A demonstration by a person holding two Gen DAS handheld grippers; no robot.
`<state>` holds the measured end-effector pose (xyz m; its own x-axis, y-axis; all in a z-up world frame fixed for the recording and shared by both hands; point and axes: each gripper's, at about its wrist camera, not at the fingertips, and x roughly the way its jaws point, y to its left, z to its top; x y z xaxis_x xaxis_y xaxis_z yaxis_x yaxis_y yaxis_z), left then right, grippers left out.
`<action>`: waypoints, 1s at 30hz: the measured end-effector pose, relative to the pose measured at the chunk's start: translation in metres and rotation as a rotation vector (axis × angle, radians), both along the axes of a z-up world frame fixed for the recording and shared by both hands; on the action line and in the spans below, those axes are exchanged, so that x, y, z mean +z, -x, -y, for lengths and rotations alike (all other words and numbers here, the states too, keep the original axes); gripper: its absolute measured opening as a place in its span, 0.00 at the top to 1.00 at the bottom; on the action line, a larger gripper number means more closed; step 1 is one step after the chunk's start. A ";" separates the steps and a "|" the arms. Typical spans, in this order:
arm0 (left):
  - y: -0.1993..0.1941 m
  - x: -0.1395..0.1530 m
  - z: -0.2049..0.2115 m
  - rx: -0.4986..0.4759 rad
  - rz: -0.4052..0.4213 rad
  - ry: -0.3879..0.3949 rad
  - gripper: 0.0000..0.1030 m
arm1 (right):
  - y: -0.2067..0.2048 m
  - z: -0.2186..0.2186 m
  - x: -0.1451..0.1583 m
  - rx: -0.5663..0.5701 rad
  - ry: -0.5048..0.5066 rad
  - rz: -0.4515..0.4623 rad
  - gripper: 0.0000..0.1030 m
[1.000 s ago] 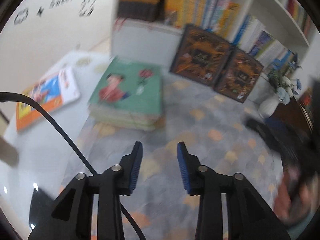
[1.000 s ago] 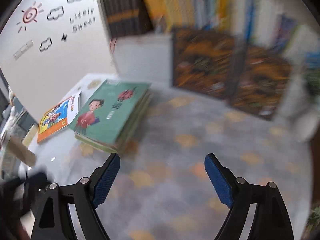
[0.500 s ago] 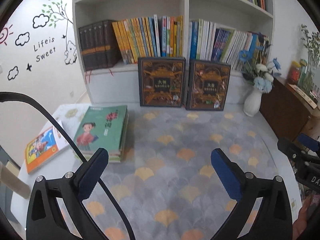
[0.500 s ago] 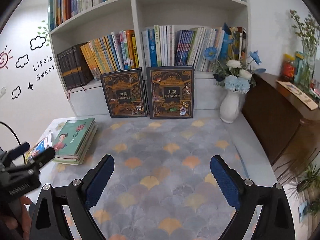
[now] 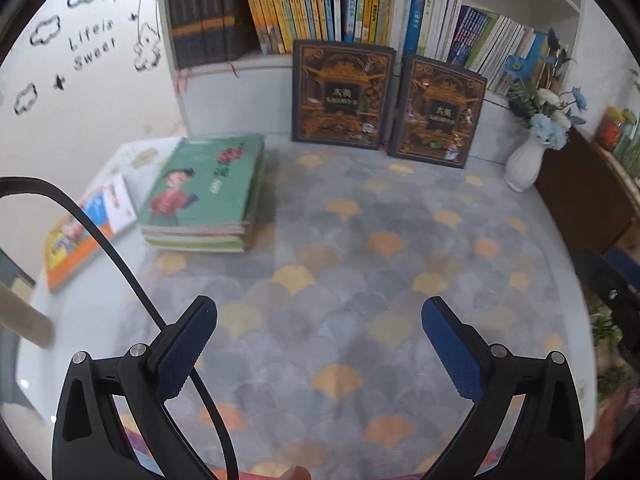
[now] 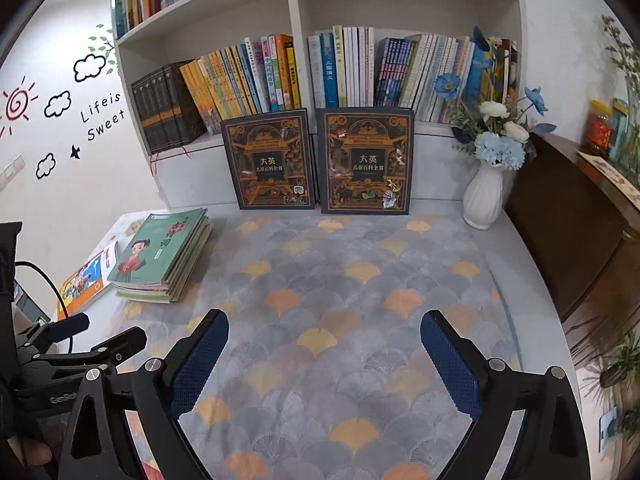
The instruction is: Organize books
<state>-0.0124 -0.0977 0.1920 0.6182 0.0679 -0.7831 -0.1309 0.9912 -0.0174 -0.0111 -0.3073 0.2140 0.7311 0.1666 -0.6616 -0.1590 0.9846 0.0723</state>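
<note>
Above patterned tablecloth (image 6: pixel 360 264), both grippers' fingers (image 5: pixel 188 344) (image 6: pixel 448 356) spread wide, empty.

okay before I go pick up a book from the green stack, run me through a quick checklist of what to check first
1. Left gripper open and empty: ok, its jaws have just been opening and nothing is between them.
2. Right gripper open and empty: ok.
3. Green stack lying flat and squared: ok, slightly fanned at the edges.
4. Path across the mat to the stack free: ok, nothing lies between.
5. Cable kept out of the left jaws: not ok, it runs close beside the left finger.
6. Two dark books leaning steadily on the shelf: ok, both upright.
</note>
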 end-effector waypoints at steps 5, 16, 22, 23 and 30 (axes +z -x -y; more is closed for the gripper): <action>0.004 0.012 0.003 0.012 0.056 -0.091 0.01 | -0.006 0.002 -0.005 0.000 -0.023 -0.036 0.07; -0.003 0.014 -0.002 0.027 0.061 -0.078 0.01 | -0.011 0.003 -0.007 0.002 -0.038 -0.058 0.07; -0.006 0.004 -0.006 0.028 0.008 0.002 0.01 | -0.014 0.002 -0.008 0.011 -0.036 -0.065 0.07; -0.006 0.003 -0.008 0.034 0.006 0.027 0.01 | -0.014 0.002 -0.008 0.011 -0.036 -0.066 0.07; 0.000 0.018 -0.014 0.135 0.081 -0.087 0.01 | -0.014 0.002 -0.009 0.015 -0.043 -0.068 0.07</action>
<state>-0.0123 -0.0834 0.2095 0.6598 0.2196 -0.7186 -0.2643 0.9631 0.0517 0.0032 -0.3096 0.2046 0.6823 0.2061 -0.7014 -0.1666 0.9780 0.1254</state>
